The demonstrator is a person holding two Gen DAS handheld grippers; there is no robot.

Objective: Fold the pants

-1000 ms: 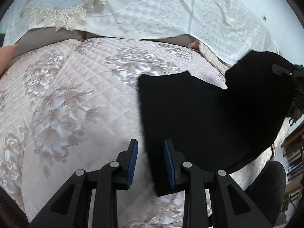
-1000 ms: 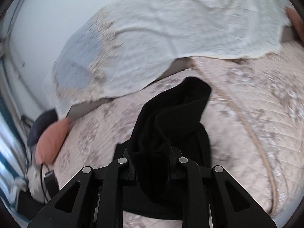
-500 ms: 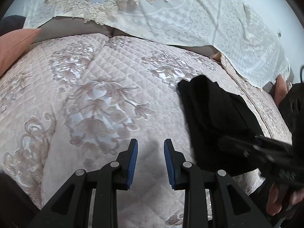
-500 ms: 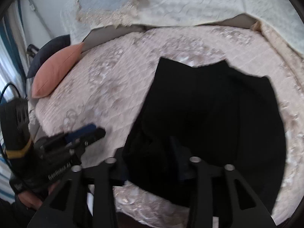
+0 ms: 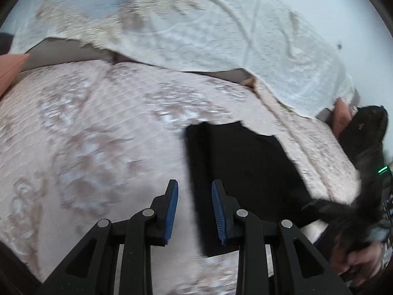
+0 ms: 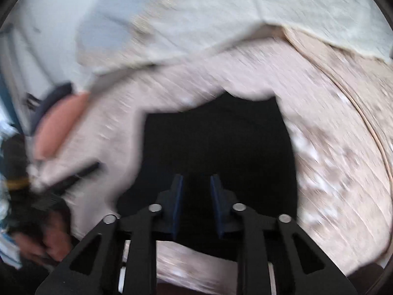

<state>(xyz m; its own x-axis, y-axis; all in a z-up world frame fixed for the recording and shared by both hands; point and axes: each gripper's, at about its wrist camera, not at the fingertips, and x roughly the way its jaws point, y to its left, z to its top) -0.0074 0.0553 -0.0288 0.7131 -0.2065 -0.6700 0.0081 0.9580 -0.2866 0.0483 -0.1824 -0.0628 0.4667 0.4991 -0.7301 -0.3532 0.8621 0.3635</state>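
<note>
The black pants (image 5: pixel 240 162) lie folded into a flat dark slab on the pink quilted bedspread (image 5: pixel 98 135), toward the bed's right side as the left wrist view has it. Their long axis runs from the near edge of the bed away toward the white lace cover (image 5: pixel 221 36) draped at the far end; the far edge is stepped, with one corner jutting further than the other. In the right wrist view the pants (image 6: pixel 216 142) fill the middle of the frame, again lengthwise away from the camera, though the picture is blurred.

The left hand-held gripper (image 5: pixel 194 209) hovers low over the pants' left long edge, pointing along it, blue-padded fingers apart with nothing between them. The right hand-held gripper (image 6: pixel 195 201) sits over the near end of the pants, its fingers likewise apart and gripping nothing. Each view catches the other device at its margin, held in a bare hand (image 5: pixel 356 260) beside the bed. A salmon cushion (image 6: pixel 61 123) rests at the bedspread's far left
</note>
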